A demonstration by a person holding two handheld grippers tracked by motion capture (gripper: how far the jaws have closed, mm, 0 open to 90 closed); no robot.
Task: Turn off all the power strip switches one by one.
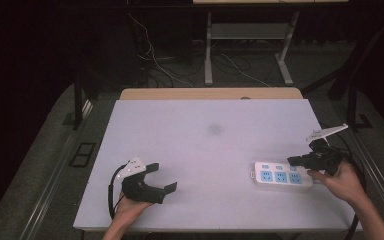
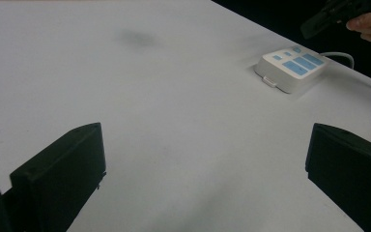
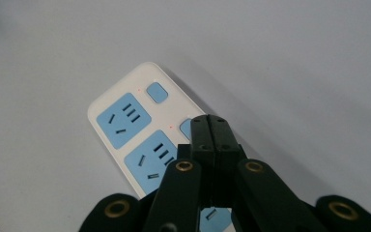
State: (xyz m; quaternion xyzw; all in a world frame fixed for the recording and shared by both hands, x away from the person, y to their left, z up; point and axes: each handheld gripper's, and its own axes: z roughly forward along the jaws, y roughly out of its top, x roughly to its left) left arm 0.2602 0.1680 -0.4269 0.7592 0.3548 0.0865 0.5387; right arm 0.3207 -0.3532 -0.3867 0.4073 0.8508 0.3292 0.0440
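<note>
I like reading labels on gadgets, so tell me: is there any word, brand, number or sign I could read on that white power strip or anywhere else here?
None: no readable text in these pictures.
Power strip: blue sockets and blue buttons, with no lettering that shows; two tiny red dots beside the buttons, too small to read as signs.
Right tool, jaws shut above the strip: plain black, brass screws, no marks.
Left tool, jaws open: no label.
Table: blank, one grey smudge.

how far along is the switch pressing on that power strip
Early. Done: the right gripper has its jaws shut and their tips sit over the middle blue switch of the power strip. In hand: that press; whether the tips touch the switch cannot be told. Left: the other switches, such as the end one, judging by the strip. The left gripper waits open above the bare table, well clear of the strip.
</note>
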